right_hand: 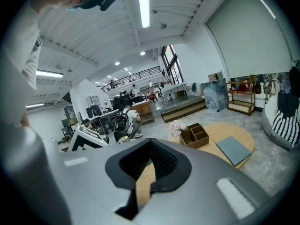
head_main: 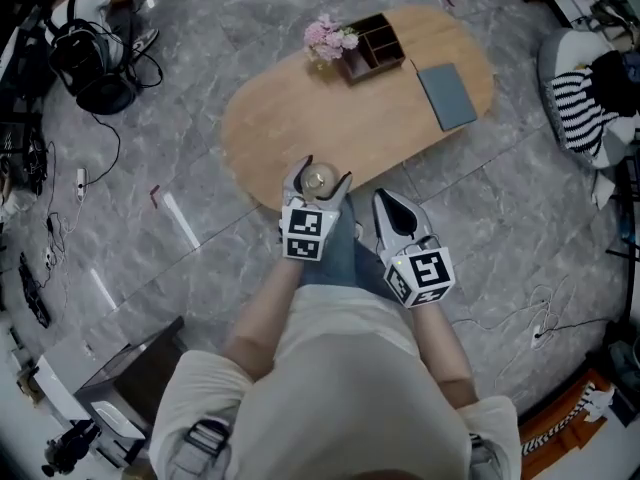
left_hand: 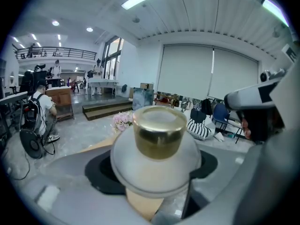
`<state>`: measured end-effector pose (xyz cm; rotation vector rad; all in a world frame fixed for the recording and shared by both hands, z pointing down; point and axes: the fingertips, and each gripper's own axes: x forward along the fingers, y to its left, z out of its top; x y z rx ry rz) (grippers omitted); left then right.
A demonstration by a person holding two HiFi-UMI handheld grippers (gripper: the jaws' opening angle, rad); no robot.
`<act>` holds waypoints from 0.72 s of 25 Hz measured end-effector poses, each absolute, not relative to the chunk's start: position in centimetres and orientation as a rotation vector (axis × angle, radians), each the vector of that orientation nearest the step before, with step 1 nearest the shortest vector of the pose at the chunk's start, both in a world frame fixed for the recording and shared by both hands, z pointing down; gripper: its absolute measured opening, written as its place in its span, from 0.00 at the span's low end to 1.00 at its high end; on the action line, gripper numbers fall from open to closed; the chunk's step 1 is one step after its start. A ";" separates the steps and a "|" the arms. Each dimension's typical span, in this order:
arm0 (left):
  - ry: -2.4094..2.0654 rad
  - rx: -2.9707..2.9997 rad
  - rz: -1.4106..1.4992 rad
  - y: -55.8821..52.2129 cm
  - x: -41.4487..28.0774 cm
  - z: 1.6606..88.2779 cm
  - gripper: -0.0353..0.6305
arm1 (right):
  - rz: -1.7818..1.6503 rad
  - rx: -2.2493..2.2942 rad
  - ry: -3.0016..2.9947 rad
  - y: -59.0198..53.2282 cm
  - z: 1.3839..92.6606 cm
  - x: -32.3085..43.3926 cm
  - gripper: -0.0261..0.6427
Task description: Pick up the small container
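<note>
The small container (head_main: 317,181) is a white rounded pot with a gold lid (left_hand: 159,131). My left gripper (head_main: 318,178) is shut on the small container and holds it over the near edge of the oval wooden table (head_main: 300,118). In the left gripper view the pot's white body (left_hand: 154,165) fills the space between the jaws (left_hand: 157,177). My right gripper (head_main: 386,202) hangs just right of it, off the table's edge, with its jaws shut and nothing in them (right_hand: 149,173).
On the table's far side stand a wooden organiser (head_main: 375,46), pink flowers (head_main: 328,37) and a grey notebook (head_main: 447,95). A black backpack (head_main: 88,63) and cables lie on the marble floor at left. A striped cushion (head_main: 582,108) sits at right.
</note>
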<state>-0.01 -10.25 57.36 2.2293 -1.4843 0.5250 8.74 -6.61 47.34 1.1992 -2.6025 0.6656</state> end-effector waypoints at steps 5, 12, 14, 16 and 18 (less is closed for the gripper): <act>-1.497 2.238 0.502 -8.5 -0.3 53.5 0.59 | 0.639 1.189 -2.631 -5.7 44.9 8.8 0.04; -1.509 2.250 0.472 -6.8 -0.7 49.0 0.59 | 0.545 1.171 -2.666 -5.4 41.9 8.9 0.04; -1.507 2.252 0.474 -6.2 -0.9 47.9 0.59 | 0.518 1.174 -2.676 -5.5 41.4 8.9 0.04; -1.508 2.270 0.464 -5.9 -1.0 46.8 0.59 | 0.501 1.184 -2.682 -5.5 40.8 8.9 0.04; -1.515 2.290 0.449 -5.8 -1.1 45.9 0.59 | 0.479 1.191 -2.689 -5.9 40.3 8.9 0.04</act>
